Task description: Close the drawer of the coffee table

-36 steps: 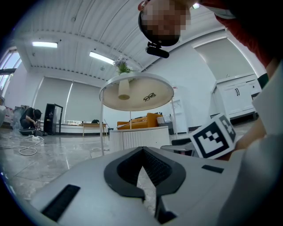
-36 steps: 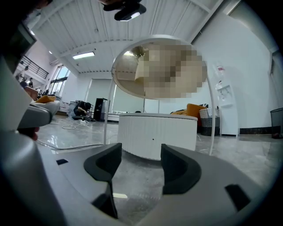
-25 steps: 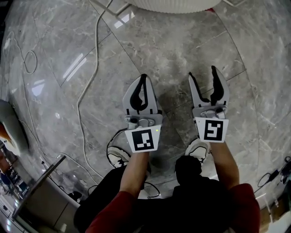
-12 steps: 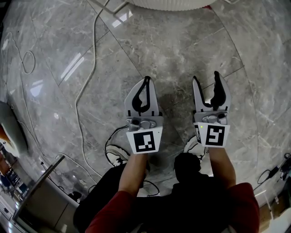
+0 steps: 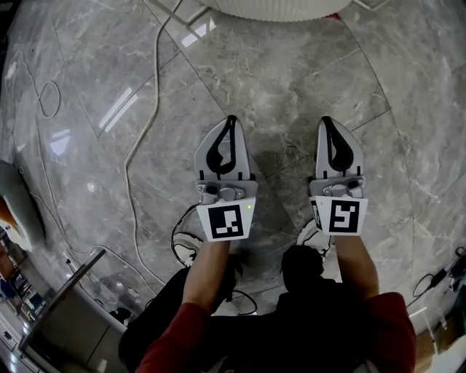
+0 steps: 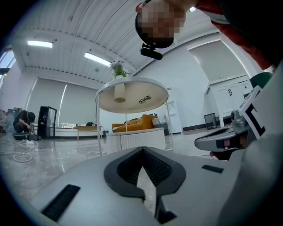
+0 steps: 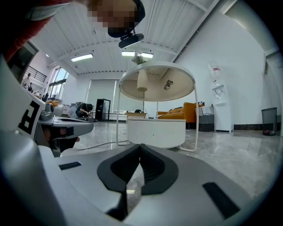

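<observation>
The coffee table (image 7: 155,132) stands on the grey marble floor (image 5: 291,73) ahead of us, well apart from both tools. It shows as a round white top on thin white legs, with a low white drum beneath it. From our head view only its ribbed white edge (image 5: 277,7) shows at the top of the frame. We cannot tell from here whether its drawer is in or out.

We hold the left hand-held gripper (image 5: 231,120) out level over the floor. Its jaws meet at the tips with nothing between them, and its own view shows the black pads touching at the front. Beside it we hold the right hand-held gripper (image 5: 325,120), whose jaws have just been closing. They now stand together, also on nothing. The two tools sit side by side, apart from each other.

A white cable (image 5: 145,124) snakes over the floor to our left. An orange sofa (image 7: 188,110) stands behind the coffee table.
</observation>
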A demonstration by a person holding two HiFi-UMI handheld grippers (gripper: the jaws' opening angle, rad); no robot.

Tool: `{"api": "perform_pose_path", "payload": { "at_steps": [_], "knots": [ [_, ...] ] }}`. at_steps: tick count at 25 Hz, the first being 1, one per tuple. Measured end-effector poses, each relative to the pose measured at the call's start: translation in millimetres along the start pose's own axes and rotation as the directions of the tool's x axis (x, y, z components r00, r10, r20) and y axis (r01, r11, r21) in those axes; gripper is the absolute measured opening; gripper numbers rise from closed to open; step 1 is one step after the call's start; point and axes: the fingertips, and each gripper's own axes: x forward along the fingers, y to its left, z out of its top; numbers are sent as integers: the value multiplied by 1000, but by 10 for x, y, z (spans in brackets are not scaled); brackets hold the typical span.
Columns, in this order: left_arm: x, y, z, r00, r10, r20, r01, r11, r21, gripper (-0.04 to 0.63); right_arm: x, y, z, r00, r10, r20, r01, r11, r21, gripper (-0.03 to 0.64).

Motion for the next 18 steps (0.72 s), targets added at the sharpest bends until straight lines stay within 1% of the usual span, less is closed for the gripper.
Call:
{"api": "perform_pose_path", "payload": {
  "at_steps": [3,5,7,9,10,12,15,18],
  "knots": [
    [85,101,224,999,-20,37,20,1000,8,14,56,-20,183,1000,-9,16,9,1000,0,21],
    [108,198,507,997,-40,62,39,999,16,14,86,-64,450,999,-27,30,27,1000,11,21],
    [135,259,897,991,-107,79,104,993,48,14,76,-108,847,998,-48,37,46,999,28,21],
    [181,329,1348,980,-187,69,180,980,90,14,4,-142,1335,998,-61,30,59,996,62,21],
    [206,392,1597,976,-209,54,203,974,97,14,-42,-160,1605,997,-68,23,66,995,80,21],
    [215,556,2168,976,-215,26,213,974,76,14,-154,-191,2204,996,-86,5,85,992,97,21],
    [76,769,3202,982,-187,-2,187,982,19,14,-380,-191,3230,993,-116,-28,118,987,112,21],
    [-126,883,4355,987,-158,-24,158,987,-8,14,-625,-183,4381,993,-106,-57,111,989,99,21]
  ]
}}
